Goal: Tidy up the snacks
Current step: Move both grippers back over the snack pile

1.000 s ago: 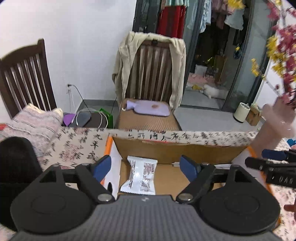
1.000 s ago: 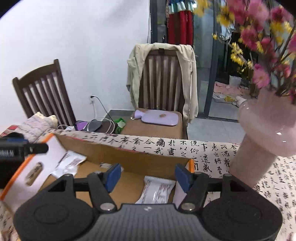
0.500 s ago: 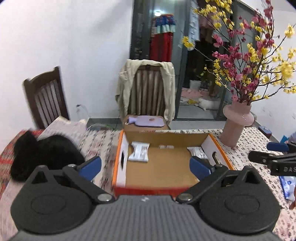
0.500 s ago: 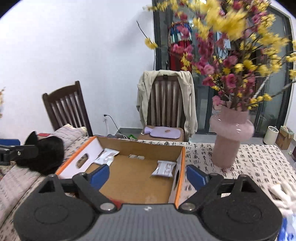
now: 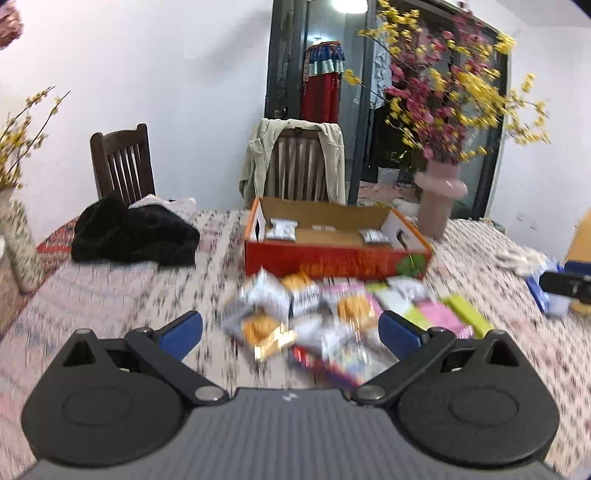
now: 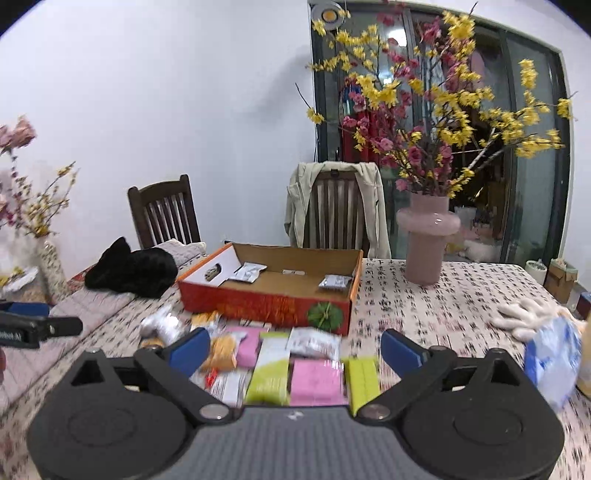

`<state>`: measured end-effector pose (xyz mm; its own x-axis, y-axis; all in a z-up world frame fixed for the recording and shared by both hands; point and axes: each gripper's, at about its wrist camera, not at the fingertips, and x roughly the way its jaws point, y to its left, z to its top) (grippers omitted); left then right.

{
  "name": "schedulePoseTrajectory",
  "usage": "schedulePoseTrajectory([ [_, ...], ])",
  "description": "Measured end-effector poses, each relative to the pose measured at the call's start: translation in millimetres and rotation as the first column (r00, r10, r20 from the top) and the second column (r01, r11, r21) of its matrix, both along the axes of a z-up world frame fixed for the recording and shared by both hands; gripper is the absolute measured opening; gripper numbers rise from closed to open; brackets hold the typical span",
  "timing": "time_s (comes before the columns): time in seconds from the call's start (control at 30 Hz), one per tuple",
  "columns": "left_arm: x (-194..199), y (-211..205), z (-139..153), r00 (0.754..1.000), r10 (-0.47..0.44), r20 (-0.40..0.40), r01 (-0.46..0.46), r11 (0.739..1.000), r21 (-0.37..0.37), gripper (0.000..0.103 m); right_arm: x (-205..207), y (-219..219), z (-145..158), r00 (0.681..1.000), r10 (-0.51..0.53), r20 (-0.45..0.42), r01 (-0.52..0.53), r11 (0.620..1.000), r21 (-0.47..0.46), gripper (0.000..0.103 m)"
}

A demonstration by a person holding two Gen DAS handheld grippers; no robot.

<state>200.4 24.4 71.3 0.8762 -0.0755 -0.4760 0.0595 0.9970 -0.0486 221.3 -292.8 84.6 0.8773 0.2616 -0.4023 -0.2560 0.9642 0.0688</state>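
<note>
Patterned tablecloth carries red box; both views now farther back from box than before. Two white packets inside box, loose snack pile just before it. Left gripper wide, empty; right gripper just widened, empty. Only right view shows pink packs sharply.

Left claw wide open, empty; right claw just opened, empty.

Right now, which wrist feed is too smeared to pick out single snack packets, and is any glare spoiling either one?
Left wrist: motion blur smears the snack pile and tablecloth; the box is sharper. Right wrist: packets only slightly soft, colours separable. A ceiling lamp shines at the top, no glare on the snacks.
</note>
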Motion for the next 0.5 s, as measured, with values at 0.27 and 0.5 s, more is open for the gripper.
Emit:
schedulePoseTrajectory([
  [0.27, -88.2, 1.7, -43.0, 0.999, 0.052, 0.011, -0.052, 0.998, -0.02, 0.103, -90.9, -2.7, -57.4, 0.999, -0.031, -0.015, 0.032, 0.998, 0.06, 0.102],
  [0.5, -138.8, 8.7, -67.9, 0.998, 0.067, -0.01, -0.067, 0.998, -0.014, 0.103, -154.2, -8.9, -92.1, 0.995, -0.104, -0.003, 0.104, 0.993, 0.048, 0.103],
])
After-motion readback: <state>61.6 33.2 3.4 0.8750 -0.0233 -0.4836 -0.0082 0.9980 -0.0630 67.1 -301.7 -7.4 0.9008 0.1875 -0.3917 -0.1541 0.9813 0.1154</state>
